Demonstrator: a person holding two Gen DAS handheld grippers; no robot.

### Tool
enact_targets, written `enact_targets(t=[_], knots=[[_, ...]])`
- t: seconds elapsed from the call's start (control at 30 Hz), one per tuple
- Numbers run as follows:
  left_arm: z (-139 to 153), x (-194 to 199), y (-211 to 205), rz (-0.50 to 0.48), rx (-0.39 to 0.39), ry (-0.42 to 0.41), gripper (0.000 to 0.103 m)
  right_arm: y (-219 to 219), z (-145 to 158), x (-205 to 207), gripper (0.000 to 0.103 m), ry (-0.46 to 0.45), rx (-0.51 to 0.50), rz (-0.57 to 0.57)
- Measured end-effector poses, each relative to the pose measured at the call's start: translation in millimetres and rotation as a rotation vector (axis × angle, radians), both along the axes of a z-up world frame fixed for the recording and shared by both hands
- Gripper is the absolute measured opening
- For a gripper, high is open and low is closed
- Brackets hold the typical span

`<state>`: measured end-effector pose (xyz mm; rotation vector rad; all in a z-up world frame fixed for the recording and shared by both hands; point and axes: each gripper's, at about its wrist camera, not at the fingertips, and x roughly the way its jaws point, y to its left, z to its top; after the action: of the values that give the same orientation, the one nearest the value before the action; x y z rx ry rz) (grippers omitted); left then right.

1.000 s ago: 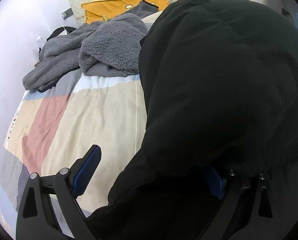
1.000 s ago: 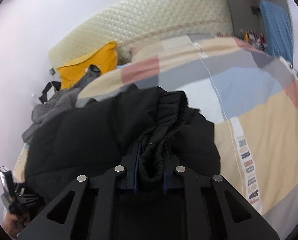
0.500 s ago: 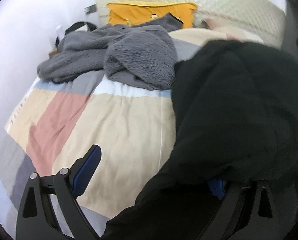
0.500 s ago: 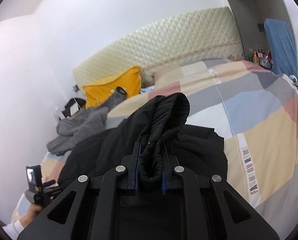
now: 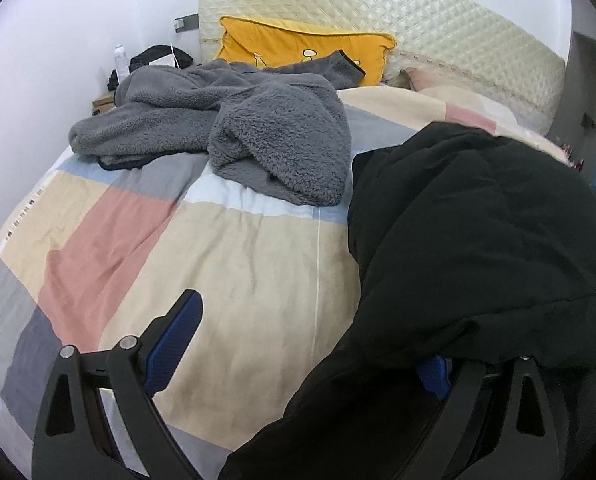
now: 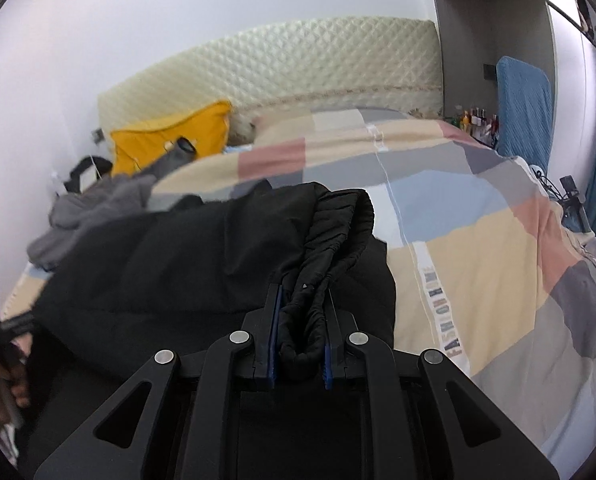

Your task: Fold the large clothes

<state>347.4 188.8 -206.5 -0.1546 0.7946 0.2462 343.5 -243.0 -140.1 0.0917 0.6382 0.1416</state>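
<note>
Since a moment ago I am seeing the black jacket [image 5: 477, 240] slipping rightward in the left view, baring more of the patchwork bedspread [image 5: 234, 264] and the grey fleece [image 5: 258, 136] near the yellow pillow [image 5: 298, 46]. My left claw [image 5: 301, 344] is standing wide open, its right finger buried under the jacket. My right claw [image 6: 299, 336] is staying clamped on a bunched fold of the jacket [image 6: 202, 264], which is draping over the bed.
</note>
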Motion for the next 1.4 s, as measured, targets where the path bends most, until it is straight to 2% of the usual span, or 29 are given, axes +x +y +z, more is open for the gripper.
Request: enact_targets(t=[0.1,0.2,0.47,0.6,0.8,0.97,1.03,1.2,1.27,1.4], knots=[[-0.6,0.0,2.3,0.004,-0.032,-0.001,0.095,1.4,-19.2,5.1,0.013,0.032,-0.043,-0.002],[-1.6,0.6,1.1,0.002,-0.027,-0.007,0.095,0.3,-34.4,10.4,0.013,0.063,-0.056,-0.007],[-7.4,2.7,1.9,-0.002,-0.033,-0.01,0.095,6.6,-52.8,20.2,0.015,0.076,-0.096,-0.01],[-11.1,3.3,-0.8,-0.001,-0.023,-0.002,0.095,7.1,-63.5,29.2,0.016,0.091,-0.083,-0.014],[-15.0,5.9,-3.4,-0.014,-0.024,0.009,0.095,15.3,-79.7,40.5,0.018,0.082,-0.132,-0.012],[-16.4,4.6,-5.6,-0.014,-0.018,0.025,0.095,17.1,-82.6,41.3,0.019,0.08,-0.138,-0.019],[-12.9,1.5,-5.4,-0.01,-0.022,0.028,0.095,12.9,-79.4,37.0,0.022,0.086,-0.11,-0.024],[-4.1,-10.4,-2.4,-0.004,-0.051,0.044,0.095,1.3,-62.4,19.6,0.054,0.08,-0.057,-0.029],[0.5,-19.0,-2.8,0.0,-0.068,0.044,0.095,1.2,-50.5,6.8,0.058,0.052,-0.056,-0.008],[16.9,-38.1,-11.1,-0.006,-0.06,0.02,0.095,6.3,-21.0,-23.1,0.058,-0.015,-0.072,0.035]])
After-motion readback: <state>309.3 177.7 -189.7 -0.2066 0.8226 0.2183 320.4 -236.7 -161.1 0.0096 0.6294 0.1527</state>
